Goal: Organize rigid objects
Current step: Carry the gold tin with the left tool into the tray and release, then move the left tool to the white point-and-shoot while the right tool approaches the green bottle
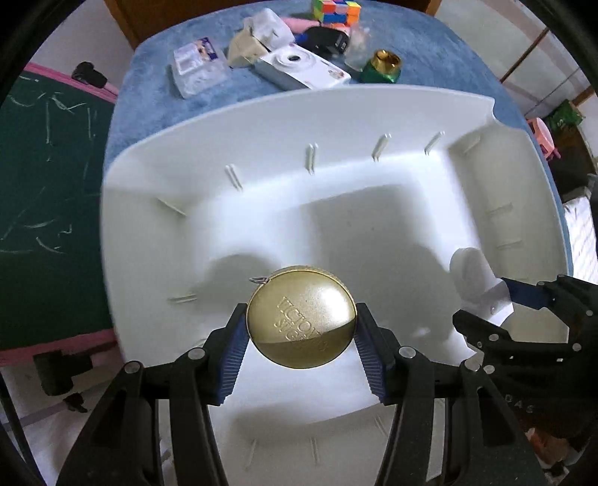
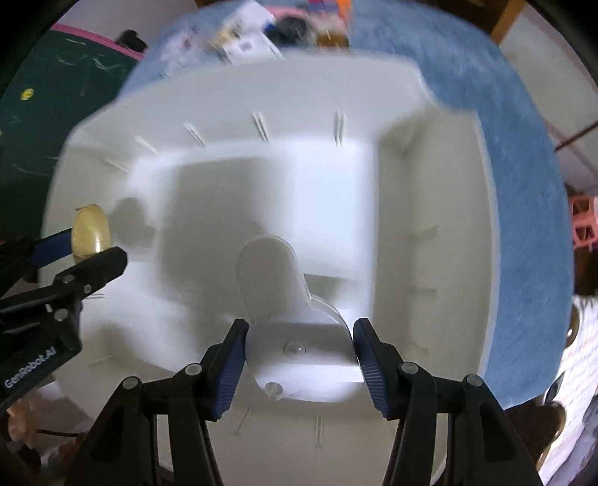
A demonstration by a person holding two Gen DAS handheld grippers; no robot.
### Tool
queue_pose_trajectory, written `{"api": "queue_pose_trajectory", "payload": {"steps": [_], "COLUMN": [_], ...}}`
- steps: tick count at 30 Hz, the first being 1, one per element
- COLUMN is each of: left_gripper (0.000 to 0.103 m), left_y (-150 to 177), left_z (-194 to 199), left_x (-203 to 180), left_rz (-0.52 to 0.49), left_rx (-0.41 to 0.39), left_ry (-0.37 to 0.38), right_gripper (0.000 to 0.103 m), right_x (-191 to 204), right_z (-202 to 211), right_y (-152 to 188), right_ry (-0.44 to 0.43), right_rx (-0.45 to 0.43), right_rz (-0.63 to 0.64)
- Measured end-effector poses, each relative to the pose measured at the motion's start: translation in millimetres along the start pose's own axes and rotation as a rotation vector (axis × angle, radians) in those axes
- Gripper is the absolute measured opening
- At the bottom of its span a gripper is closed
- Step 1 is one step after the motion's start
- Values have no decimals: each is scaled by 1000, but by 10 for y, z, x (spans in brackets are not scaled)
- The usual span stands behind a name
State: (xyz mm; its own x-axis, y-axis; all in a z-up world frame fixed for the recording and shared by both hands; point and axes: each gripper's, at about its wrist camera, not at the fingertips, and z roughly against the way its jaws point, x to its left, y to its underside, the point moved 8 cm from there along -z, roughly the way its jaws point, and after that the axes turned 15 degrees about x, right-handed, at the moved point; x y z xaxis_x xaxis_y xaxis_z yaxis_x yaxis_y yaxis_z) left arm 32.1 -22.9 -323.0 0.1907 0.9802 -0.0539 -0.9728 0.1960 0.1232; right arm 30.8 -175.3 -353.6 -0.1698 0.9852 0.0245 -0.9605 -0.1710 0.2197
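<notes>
White bin [image 1: 261, 123] lies roomy below; left jaws grip gold tin [image 1: 301, 317], right jaws clear case [image 2: 295, 336].

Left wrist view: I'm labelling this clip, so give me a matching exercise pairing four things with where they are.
Things:
1. gold tin
2. camera
3. puzzle cube
4. clear plastic piece

Places:
A. far end of the blue cloth
B. between the left gripper's pads, over the white bin
C. between the right gripper's pads
D. on the cloth just beyond the bin's far rim

Pairs: 1-B, 2-D, 3-A, 4-C
</notes>
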Motion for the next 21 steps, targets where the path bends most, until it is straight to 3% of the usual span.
{"api": "queue_pose_trajectory", "payload": {"steps": [6, 12, 17, 19, 21], "left_gripper": [59, 60, 73, 83, 83], "left_y": [-14, -1, 3, 6, -7], "left_z": [-85, -35, 120, 194, 258], "left_x": [-101, -149, -188, -180, -184], "left_rz": [-14, -14, -29, -24, -22], "left_rx": [36, 59, 32, 17, 5], "left_ry": [15, 37, 39, 32, 24], "right_gripper": [58, 63, 76, 76, 76], "right_x": [-51, -30, 28, 40, 39], "right_z": [-181, -104, 85, 163, 231], "right_y": [15, 8, 22, 32, 40], "right_ry": [23, 31, 56, 59, 52], "right_rx": [34, 12, -39, -58, -66], "right_rz": [-4, 29, 77, 90, 99]}}
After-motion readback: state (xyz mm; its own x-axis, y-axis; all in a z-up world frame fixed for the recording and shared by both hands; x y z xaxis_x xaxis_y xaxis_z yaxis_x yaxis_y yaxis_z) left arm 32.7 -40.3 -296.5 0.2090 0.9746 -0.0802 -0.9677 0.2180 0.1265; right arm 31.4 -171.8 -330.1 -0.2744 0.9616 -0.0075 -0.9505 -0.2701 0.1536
